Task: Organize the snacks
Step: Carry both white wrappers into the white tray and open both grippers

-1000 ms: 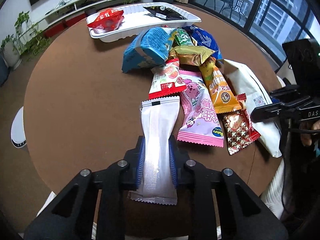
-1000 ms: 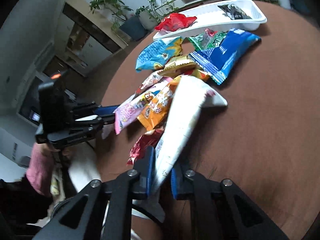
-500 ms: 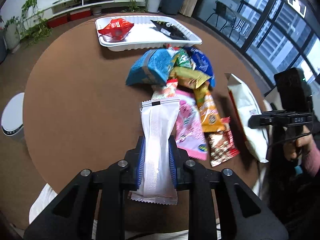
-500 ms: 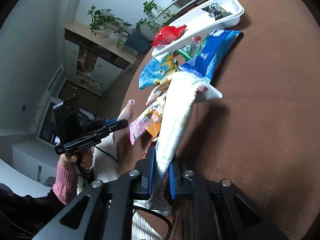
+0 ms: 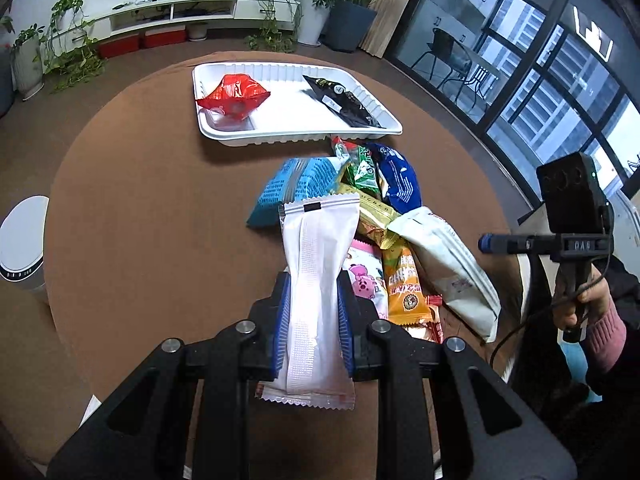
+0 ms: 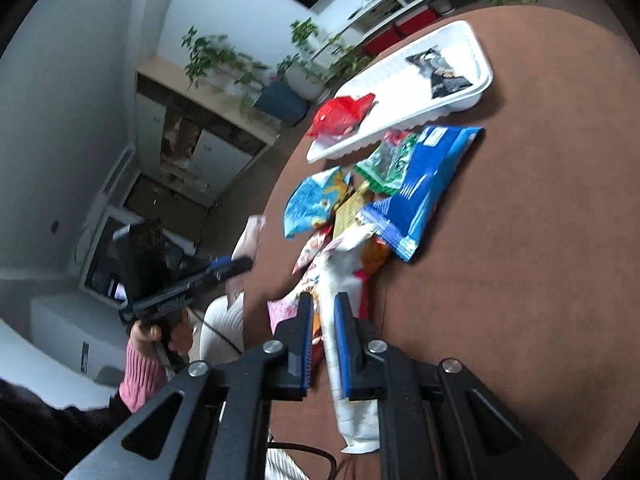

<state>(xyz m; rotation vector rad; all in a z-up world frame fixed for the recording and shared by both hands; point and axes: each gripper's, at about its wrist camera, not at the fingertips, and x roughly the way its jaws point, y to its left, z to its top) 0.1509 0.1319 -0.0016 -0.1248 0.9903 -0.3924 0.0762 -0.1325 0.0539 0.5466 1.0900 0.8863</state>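
White plastic wrapper [image 5: 316,280], its back seam showing, is pinched in the left gripper [image 5: 313,320] fingers above the snack pile [image 5: 360,200], short of the white tray [image 5: 296,136]. Right gripper [image 6: 323,344] clamps a cream pouch [image 6: 344,280]; "DAS" marks its handle.

White media shelf [image 5: 172,12], potted plants [image 5: 352,4], windows [image 5: 560,92]

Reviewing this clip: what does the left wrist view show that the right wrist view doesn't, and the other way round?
Only the left wrist view shows the left gripper shut on a white packet, a white bin beside the table and the dark windows.

Only the right wrist view shows the right gripper shut on a cream pouch, edge-on.

Both show the white tray holding a red packet and a black packet, the loose snack pile with its blue bag, and the other gripper held in a pink-sleeved hand.
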